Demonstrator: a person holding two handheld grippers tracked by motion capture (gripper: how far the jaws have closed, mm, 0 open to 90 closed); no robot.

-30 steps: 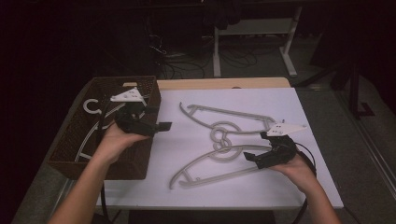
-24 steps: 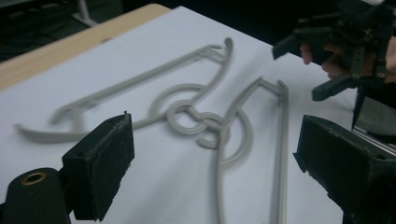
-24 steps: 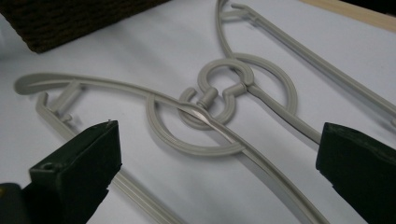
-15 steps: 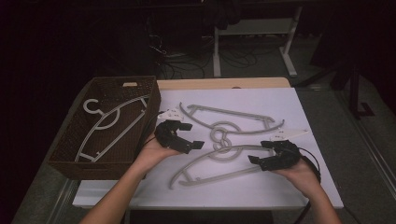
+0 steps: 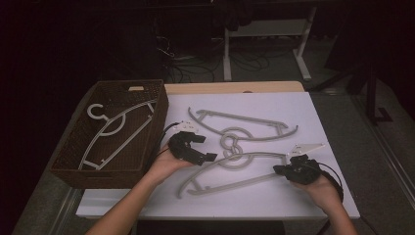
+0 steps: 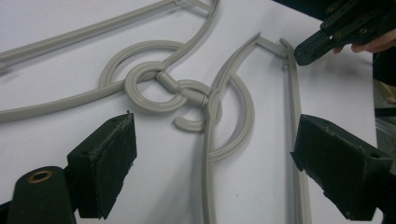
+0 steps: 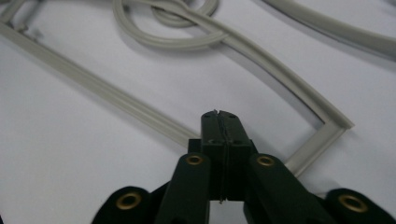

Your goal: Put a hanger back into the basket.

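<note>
dark room clutter and white desk legs stood behind a white tabletop (image 5: 318, 112). two grey hangers lay flat on it with their hooks linked at the middle: the far hanger (image 5: 242, 119) and the near hanger (image 5: 230, 171). a third hanger (image 5: 115, 128) lay inside the brown wicker basket (image 5: 73, 152) at the tabletop's left edge. the left tongs (image 5: 195, 147) hovered with jaws spread wide, just left of the linked hooks (image 6: 180, 91), nothing between them. the right tongs (image 7: 219, 116) had just been closing and were pressed together, empty, their tips just over the near hanger's straight bar by its right corner (image 7: 327, 128).
</note>
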